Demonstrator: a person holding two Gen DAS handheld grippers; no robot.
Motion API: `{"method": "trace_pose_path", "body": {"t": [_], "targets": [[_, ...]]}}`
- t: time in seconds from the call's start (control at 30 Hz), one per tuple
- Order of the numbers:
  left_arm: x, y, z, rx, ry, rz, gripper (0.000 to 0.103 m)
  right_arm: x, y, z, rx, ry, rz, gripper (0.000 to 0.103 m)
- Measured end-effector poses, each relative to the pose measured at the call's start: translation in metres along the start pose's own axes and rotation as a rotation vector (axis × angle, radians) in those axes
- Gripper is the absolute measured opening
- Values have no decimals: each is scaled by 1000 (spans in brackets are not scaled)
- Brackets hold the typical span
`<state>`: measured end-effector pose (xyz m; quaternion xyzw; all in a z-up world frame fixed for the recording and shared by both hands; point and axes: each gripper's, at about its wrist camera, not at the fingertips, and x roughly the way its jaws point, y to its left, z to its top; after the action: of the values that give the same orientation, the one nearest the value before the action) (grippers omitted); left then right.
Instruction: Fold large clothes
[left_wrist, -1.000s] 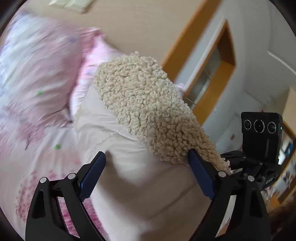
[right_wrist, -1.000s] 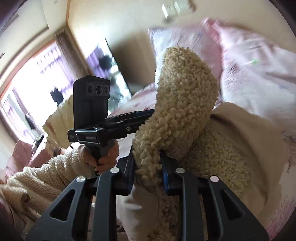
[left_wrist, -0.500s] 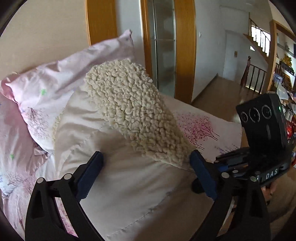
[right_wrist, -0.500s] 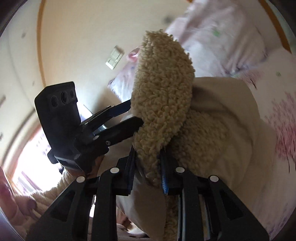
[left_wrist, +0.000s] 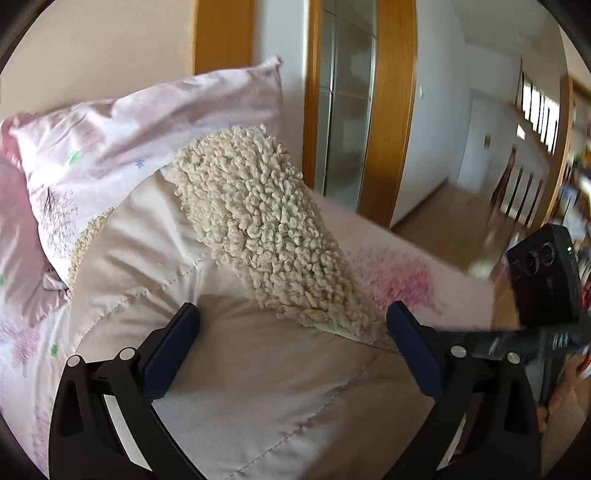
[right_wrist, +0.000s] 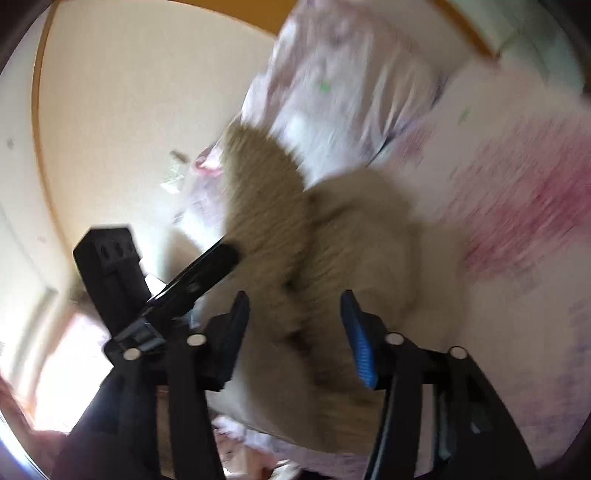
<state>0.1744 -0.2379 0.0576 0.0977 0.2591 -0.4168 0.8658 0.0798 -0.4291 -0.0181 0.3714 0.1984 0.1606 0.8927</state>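
A cream quilted coat with a curly fleece lining lies bunched on the bed, the fleece flap turned up over it. My left gripper is open, its jaws wide apart over the coat's smooth side, holding nothing. In the blurred right wrist view my right gripper is open with the fleece between and beyond its jaws, not clamped. The right gripper also shows at the right edge of the left wrist view, and the left gripper at the left of the right wrist view.
The bed has a pink floral sheet and a pink pillow behind the coat. A wood-framed glass door and a hallway with wooden floor lie beyond the bed's far edge.
My right gripper was shut on the fleece flap and has opened, letting it go. The right view now swings fast and blurs. My left gripper stays open over the coat.
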Motion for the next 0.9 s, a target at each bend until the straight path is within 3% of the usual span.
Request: {"method": "trace_pose_path", "body": {"t": [0.07,0.13,0.23,0.37,0.47,0.63,0.73,0.8,0.9], "targets": [[2,4,-2,-27,3,-18,102,-9,13,21,-20,-36,-17,57],[5,-6,-4,4,-2,9,102,-13,42,45,-90,-52,-55,69],[18,-26,-12,75,-17,71,102,14,76,79,-195,3,-117,74],[44,-34,-12,76,-2,86,102,52,101,99,-273,115,-203,73],[65,-38,-7,92,18,86,102,78,91,115,-255,196,-261,73],[48,-43,-12,134,-35,54,102,108,45,136,-76,315,-219,73],[45,-44,-13,148,-46,51,102,129,50,127,-93,392,-186,74],[45,-46,-13,153,-44,57,102,137,57,121,-146,392,-229,76],[38,-50,-13,173,-58,77,102,143,39,117,-82,399,-273,25]]}}
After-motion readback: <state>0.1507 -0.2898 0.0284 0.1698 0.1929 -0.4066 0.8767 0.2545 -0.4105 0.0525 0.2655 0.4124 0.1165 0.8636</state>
